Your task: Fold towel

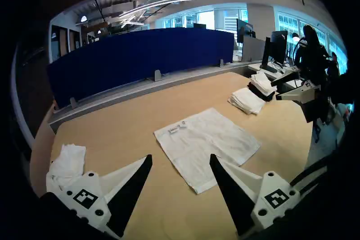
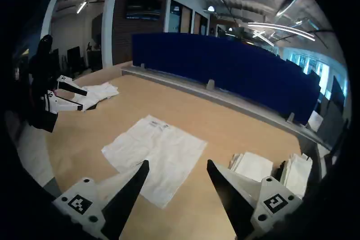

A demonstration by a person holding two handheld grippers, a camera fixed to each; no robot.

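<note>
White towel (image 1: 207, 143) lies flat on the tabletop (image 1: 135, 123) beyond my left fingers (image 1: 130, 186), spread and empty, in the left gripper view. Right gripper view: my right fingers (image 2: 126, 190) gape too; folding looks unstarted, so next I should pinch the near corners.

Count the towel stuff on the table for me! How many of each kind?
Spread-out towel: 1
Crumpled towel pile: 1
Folded towel stacks: 2
Total: 4

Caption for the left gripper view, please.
Left gripper, jaws open, facing a white towel spread flat on the wooden table; folded towels stacked beyond.
</note>
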